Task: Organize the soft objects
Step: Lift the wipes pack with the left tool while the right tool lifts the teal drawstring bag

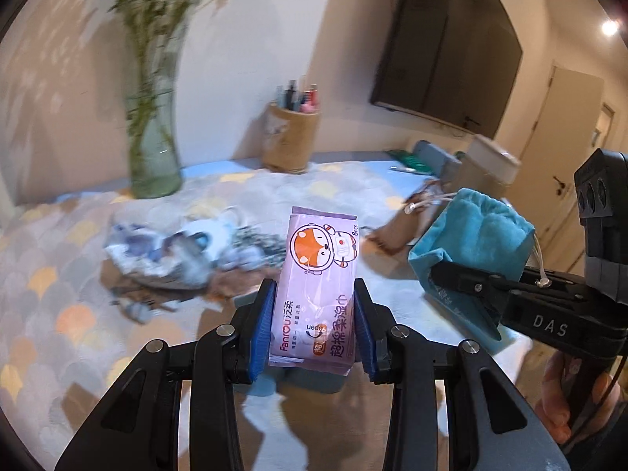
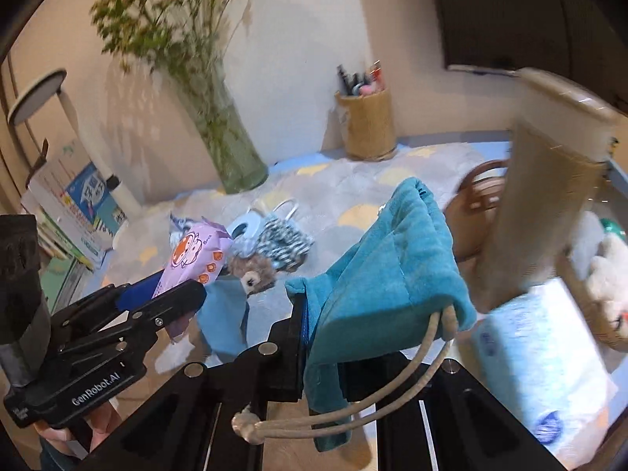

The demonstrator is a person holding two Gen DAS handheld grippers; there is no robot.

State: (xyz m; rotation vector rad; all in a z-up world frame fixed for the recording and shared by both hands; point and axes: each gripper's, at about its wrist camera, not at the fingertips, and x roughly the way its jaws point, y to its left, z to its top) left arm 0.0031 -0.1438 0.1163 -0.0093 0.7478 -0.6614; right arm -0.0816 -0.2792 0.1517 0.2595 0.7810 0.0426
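Observation:
My left gripper [image 1: 314,314] is shut on a purple wet-wipes pack [image 1: 320,271] with a fox picture, held above the table. It also shows in the right wrist view [image 2: 196,255]. My right gripper [image 2: 325,314] is shut on a teal drawstring pouch [image 2: 392,267], whose cord hangs down over the gripper. The pouch also shows at the right of the left wrist view [image 1: 475,235]. A heap of soft things [image 1: 188,251] lies on the patterned cloth: patterned fabric, a striped piece [image 2: 282,243] and a small brown plush [image 2: 255,271].
A glass vase with green stems [image 1: 155,145] and a woven pen holder [image 1: 290,137] stand at the back. A woven basket [image 2: 549,196] with a white plush [image 2: 608,271] and a pale blue pack [image 2: 541,361] are at right. Books [image 2: 74,212] stand at left.

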